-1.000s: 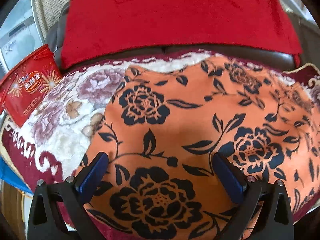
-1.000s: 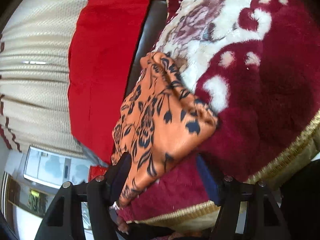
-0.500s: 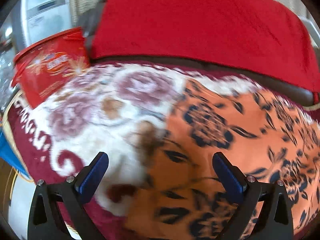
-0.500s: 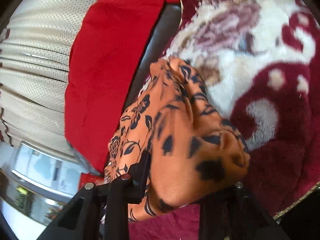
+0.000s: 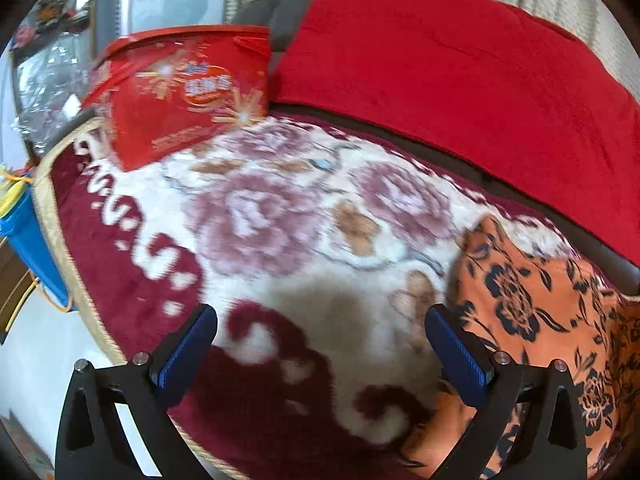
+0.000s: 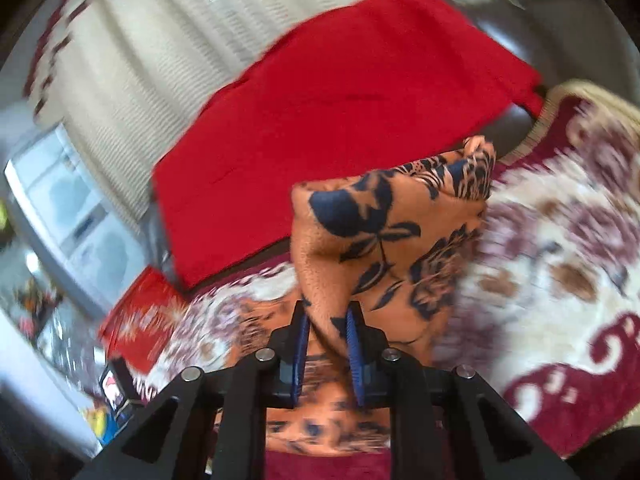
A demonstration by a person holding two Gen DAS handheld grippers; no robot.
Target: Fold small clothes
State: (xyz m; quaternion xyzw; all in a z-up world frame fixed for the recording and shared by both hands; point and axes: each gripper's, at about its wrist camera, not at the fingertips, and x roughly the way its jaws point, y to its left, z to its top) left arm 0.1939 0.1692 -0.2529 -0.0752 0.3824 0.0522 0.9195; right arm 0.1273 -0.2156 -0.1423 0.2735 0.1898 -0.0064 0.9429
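Floral blanket [image 5: 280, 216], cream and maroon pile with a gold border: the work surface, spread over a dark seat and filling both views. Red cloth [image 5: 460, 64], plain, draped over the backrest behind the blanket, well apart from both tools. Orange garment [image 6: 384, 240], small, black flower print: the task's piece; in the right wrist view one part is raised in a bunched fold above the blanket while the remainder trails on the pile beneath the tool, and in the left wrist view it lies at the right margin, its near edge just beside the right-hand finger. Red snack bag [image 5: 180, 100], printed foil, standing at the blanket's far left corner, near nothing in use. Blue container [image 5: 24, 240], yellow lid, off the blanket's left edge, partly cut off. Right gripper [image 6: 326, 344], blue pads pinched narrow on a fold of the garment, fabric rising straight out between them. Left gripper [image 5: 320, 344], jaws spread wide, nothing between them, hanging over bare blanket. Governing relation: the garment lies to the right of the left gripper and outside its jaws, so the right gripper alone has the cloth; judged, any second hold calls for the left tool to travel rightward to the free edge. Blur obscures the garment's long axis.
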